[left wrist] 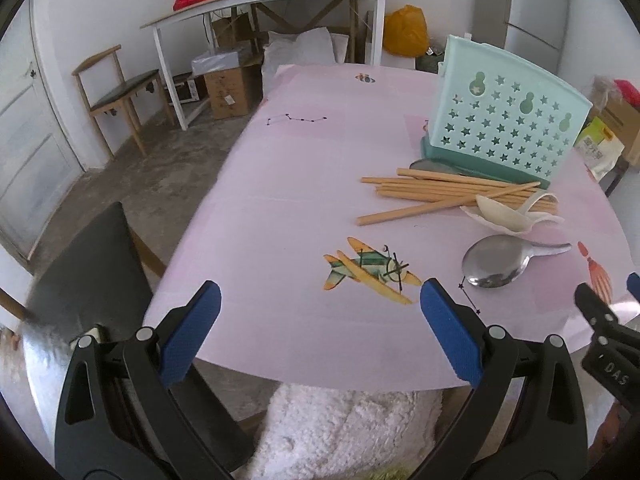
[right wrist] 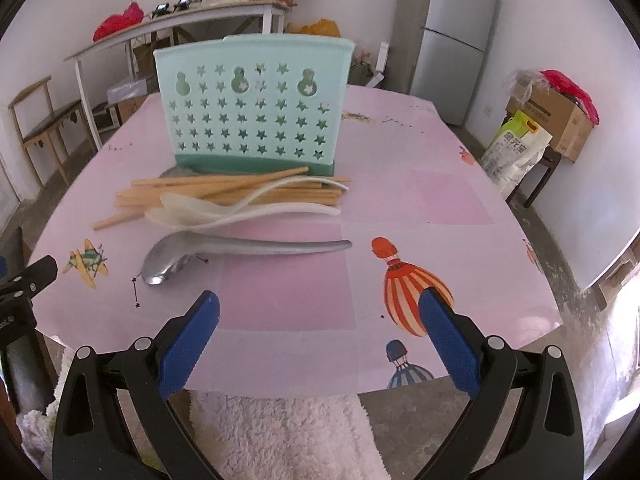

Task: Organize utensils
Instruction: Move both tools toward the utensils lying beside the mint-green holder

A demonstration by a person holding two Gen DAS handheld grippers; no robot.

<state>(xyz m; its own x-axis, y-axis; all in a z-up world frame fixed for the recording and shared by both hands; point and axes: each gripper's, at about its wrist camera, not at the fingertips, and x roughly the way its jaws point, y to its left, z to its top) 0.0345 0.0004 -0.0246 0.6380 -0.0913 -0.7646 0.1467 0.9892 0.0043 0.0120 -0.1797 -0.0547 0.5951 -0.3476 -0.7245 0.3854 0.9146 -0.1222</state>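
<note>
A mint green utensil holder (right wrist: 250,108) with star cut-outs stands upright on the pink table (right wrist: 420,200); the left wrist view shows the holder (left wrist: 508,116) at the right. In front of it lie several wooden chopsticks (right wrist: 168,194), two white plastic spoons (right wrist: 224,210) across them, and a metal spoon (right wrist: 240,250) nearest me. In the left wrist view the chopsticks (left wrist: 432,190), white spoons (left wrist: 504,210) and metal spoon (left wrist: 496,264) lie ahead to the right. My left gripper (left wrist: 320,300) is open over the table's near edge. My right gripper (right wrist: 319,312) is open, short of the metal spoon.
The table's near edge runs just ahead of both grippers, with a fluffy white sleeve (right wrist: 288,436) below it. A dark chair (left wrist: 84,276) stands at the table's left. Farther back are a white side table (left wrist: 272,0), a wooden chair (left wrist: 116,92), boxes and a fridge (right wrist: 460,36).
</note>
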